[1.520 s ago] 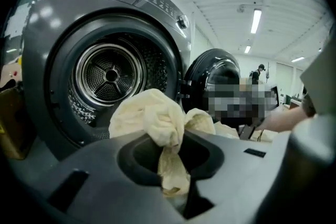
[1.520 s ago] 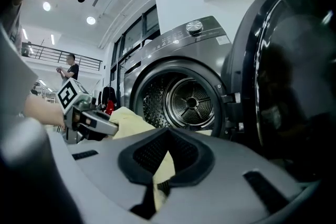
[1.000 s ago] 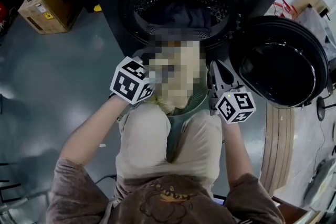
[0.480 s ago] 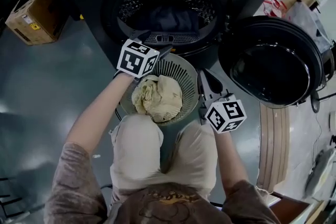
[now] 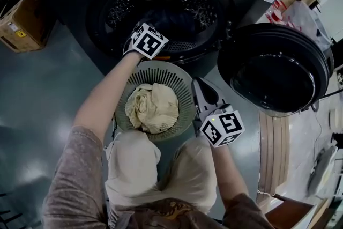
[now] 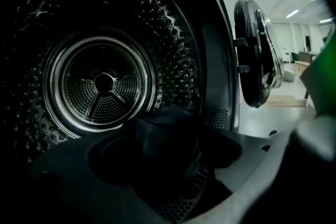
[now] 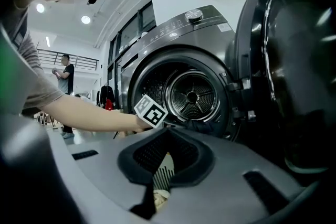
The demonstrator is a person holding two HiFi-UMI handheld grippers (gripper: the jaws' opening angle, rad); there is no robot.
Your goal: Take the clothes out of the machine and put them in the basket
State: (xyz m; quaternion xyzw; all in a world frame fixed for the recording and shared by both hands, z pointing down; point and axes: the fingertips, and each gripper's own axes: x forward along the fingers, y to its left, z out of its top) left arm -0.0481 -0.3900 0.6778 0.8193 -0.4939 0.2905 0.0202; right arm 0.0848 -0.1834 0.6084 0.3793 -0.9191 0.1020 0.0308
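The dark clothes (image 5: 179,20) are still in the machine (image 5: 75,13). In the head view we see them in the upper middle of the frame, as a low heap at the front of the drum (image 6: 100,81). The heap lies sideways across the round opening, from left to right. In the left gripper view the same heap sits in the lower middle of the frame, under the shiny back wall of the drum.

Our left gripper (image 5: 140,26) is at the mouth of the drum, tipped down a little, and the heap lies just ahead of it and a bit lower. Its jaws have just been opening and now stand wide apart. They pinch nothing yet. We think the next move is a short push forward and down, then a squeeze across the heap.

The basket (image 5: 179,80) sits on the floor right under the opening, in the middle of the frame. A pale cloth (image 5: 153,107) already lies in it.

Our right gripper (image 5: 198,86) is beside the right rim of the basket, well apart from the dark heap. Its jaws look pressed together, with nothing in them. So the left one is much nearer.

The open door (image 5: 276,69) hangs at the right of the frame.
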